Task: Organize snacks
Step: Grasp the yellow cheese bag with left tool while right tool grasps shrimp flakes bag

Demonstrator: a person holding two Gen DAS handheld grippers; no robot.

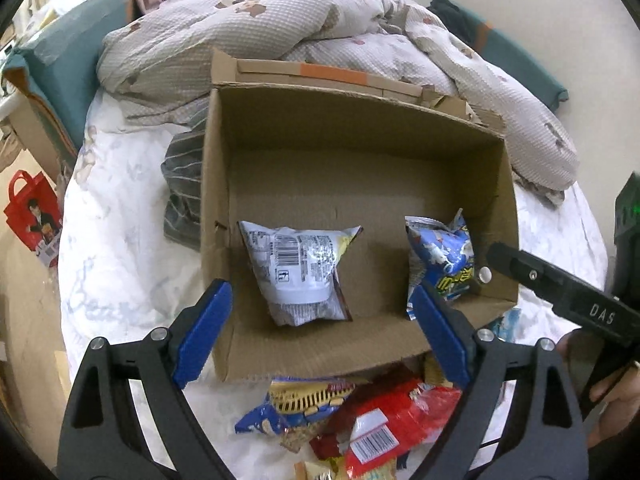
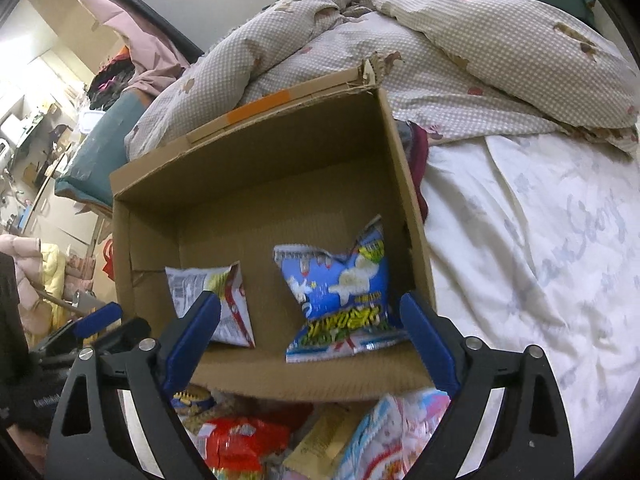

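Bed sheet (image 2: 520, 240) under cardboard box (image 1: 352, 128) mid-frame, white packet (image 1: 296, 268) and blue packet (image 2: 344, 288) inside, your left gripper (image 1: 320, 332) and right gripper (image 2: 308, 344) both spread, empty.

The cardboard box (image 1: 352, 148) is matt brown corrugated paperboard, rough and torn along its rim, with a strip of smooth orange tape (image 1: 334, 73) on one flap. The white snack packet (image 1: 300, 270) and the blue snack packet (image 2: 344, 292) inside it are glossy crinkled plastic film, as is the red snack packet (image 1: 394, 412) outside. The quilt (image 1: 280, 28) is soft waffle-textured cloth, the bed (image 2: 540, 248) sheet smooth matt cloth, and the left gripper (image 1: 322, 332) shows matt black plastic, blue pads (image 1: 204, 336) and shiny metal pins.
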